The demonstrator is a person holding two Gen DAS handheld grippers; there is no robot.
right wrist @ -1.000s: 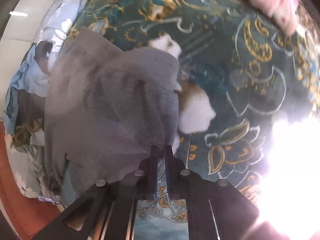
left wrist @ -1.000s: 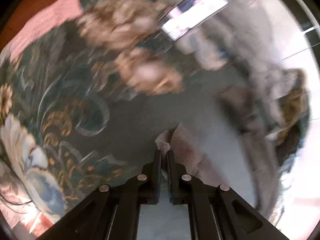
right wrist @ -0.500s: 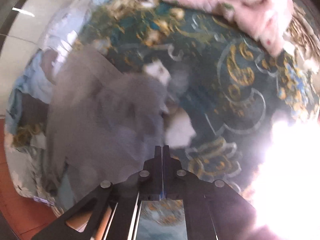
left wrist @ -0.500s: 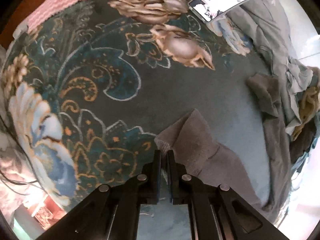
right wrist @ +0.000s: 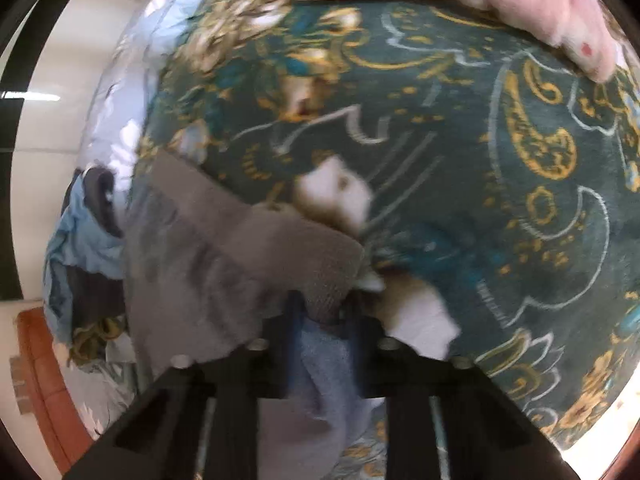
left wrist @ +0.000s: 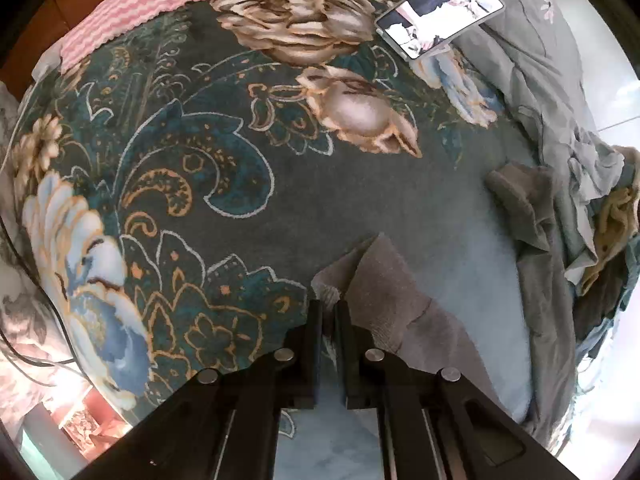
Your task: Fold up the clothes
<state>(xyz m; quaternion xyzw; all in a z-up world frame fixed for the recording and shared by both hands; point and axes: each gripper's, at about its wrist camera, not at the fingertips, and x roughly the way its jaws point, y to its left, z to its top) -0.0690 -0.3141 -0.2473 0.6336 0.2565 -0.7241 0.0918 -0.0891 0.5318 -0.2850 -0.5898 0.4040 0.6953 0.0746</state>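
- A corner of the grey garment (left wrist: 384, 280) was clamped in the left tool (left wrist: 329, 312), kept taut for folding.
- The right tool (right wrist: 322, 312) was opening around a grey fold over the patterned bed (right wrist: 480, 220).

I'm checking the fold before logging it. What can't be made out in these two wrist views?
- Right wrist view: motion blur hides whether the right gripper fingers press the grey garment; its jaws are opening.
- Left wrist view: the garment's overall shape is cut off by the left gripper body.
- Left wrist view: the phone screen is too small to read.
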